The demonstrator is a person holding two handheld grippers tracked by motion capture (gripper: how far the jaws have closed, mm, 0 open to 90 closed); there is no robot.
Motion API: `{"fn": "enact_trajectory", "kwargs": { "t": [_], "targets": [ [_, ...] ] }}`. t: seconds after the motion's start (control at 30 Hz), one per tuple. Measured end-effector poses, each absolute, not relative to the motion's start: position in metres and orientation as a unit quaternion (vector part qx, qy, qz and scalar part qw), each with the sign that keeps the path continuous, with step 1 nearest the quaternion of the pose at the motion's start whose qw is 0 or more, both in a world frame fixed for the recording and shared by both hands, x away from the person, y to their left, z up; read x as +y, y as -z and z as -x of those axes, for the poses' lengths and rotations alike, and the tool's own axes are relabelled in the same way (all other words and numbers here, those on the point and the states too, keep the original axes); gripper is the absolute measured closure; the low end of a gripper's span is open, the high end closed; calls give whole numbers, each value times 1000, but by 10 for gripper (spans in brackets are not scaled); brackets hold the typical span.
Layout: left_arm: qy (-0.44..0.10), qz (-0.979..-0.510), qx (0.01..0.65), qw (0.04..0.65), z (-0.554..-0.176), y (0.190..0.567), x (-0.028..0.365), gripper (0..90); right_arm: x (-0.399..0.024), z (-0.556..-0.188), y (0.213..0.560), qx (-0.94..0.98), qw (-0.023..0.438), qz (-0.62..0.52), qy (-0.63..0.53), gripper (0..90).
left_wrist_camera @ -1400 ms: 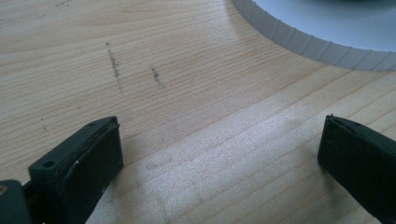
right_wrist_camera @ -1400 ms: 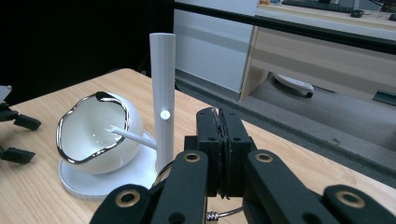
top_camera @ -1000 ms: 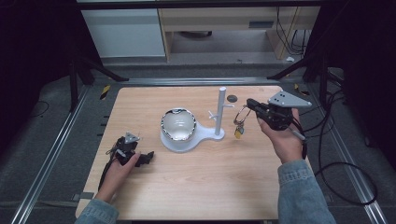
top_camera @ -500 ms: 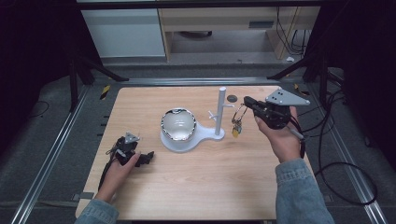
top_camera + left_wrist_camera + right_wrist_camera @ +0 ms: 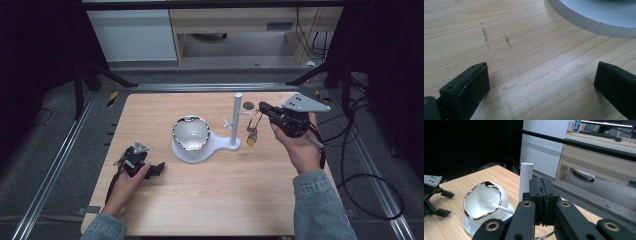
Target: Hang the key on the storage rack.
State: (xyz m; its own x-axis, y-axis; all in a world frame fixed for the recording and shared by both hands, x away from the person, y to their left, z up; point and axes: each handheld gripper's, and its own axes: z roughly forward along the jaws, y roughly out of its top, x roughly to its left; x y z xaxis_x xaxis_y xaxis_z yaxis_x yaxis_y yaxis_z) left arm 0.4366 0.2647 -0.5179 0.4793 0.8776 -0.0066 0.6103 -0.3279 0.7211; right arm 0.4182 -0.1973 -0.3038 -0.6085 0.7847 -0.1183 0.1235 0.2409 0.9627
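A white stand [image 5: 236, 120] with a pole and short pegs rises from a round base that carries a white bowl with a chrome rim [image 5: 190, 134]. Just right of the pole, my right gripper [image 5: 263, 107] is shut on a key ring [image 5: 252, 131], whose keys and yellow tag hang below the jaws. In the right gripper view the jaws [image 5: 543, 195] are pressed together before the pole [image 5: 526, 180], with a bit of wire ring [image 5: 544, 237] under them. My left gripper [image 5: 159, 167] lies open on the table at the front left, with bare wood between its jaws [image 5: 541, 82].
The stand's ribbed base edge [image 5: 594, 22] lies just ahead of the left gripper. A small dark disc [image 5: 248, 105] sits on the table behind the pole. Bare wood [image 5: 225, 195] spreads across the front of the table. Cables trail off the right side.
The right gripper with the key ring has edged slightly left, closer to the stand's pole. The left hand has stayed put.
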Motion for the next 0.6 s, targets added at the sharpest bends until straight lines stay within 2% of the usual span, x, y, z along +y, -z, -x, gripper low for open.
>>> {"fn": "enact_trajectory", "kwargs": {
  "t": [0.6],
  "targets": [
    [-197, -791, 470, 338, -437, 518, 265, 0, -182, -433, 310, 729, 300, -313, -530, 889]
  ]
}}
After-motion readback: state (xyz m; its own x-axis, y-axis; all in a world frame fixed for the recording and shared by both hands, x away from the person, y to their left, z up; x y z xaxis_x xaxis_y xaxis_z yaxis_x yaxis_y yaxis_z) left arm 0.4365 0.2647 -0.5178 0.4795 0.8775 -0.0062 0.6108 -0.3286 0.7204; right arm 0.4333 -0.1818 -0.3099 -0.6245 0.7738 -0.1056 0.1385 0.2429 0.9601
